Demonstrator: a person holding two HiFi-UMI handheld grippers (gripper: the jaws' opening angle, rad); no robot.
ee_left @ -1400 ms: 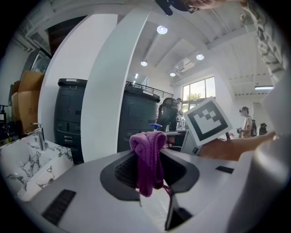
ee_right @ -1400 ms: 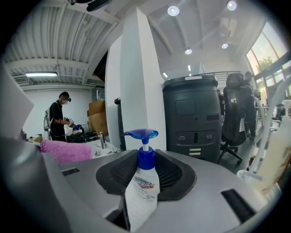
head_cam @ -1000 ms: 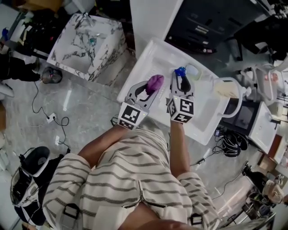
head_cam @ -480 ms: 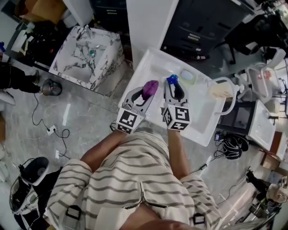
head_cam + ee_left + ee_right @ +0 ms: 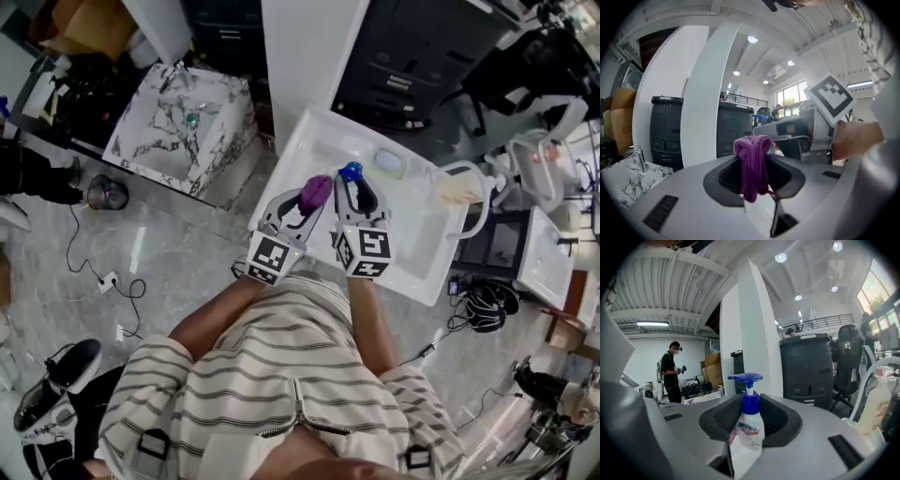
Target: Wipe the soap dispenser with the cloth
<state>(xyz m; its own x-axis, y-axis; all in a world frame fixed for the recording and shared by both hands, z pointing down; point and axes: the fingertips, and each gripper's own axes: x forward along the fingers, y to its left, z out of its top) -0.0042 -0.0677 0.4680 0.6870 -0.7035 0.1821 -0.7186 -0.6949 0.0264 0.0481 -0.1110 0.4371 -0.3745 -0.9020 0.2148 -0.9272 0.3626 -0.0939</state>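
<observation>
My right gripper (image 5: 353, 187) is shut on the soap dispenser (image 5: 746, 441), a white bottle with a blue pump head (image 5: 351, 172), held upright above the white sink (image 5: 427, 272). Just left of it, my left gripper (image 5: 312, 195) is shut on a bunched purple cloth (image 5: 314, 191). In the left gripper view the cloth (image 5: 753, 165) hangs between the dark pads, and the right gripper with its marker cube (image 5: 829, 98) shows close at the right. The cloth and the bottle are close together; I cannot tell whether they touch.
The white sink holds a soap dish (image 5: 389, 163) at its far side and a white-handled thing (image 5: 464, 192) at its right end. A marble-pattern basin (image 5: 183, 108) stands to the left, a white pillar (image 5: 300, 56) behind. Cables (image 5: 108, 272) lie on the floor.
Both grippers have drawn left and nearer to me over the sink, rising a little, and now stand closer together. The holds on cloth and dispenser are unchanged.
</observation>
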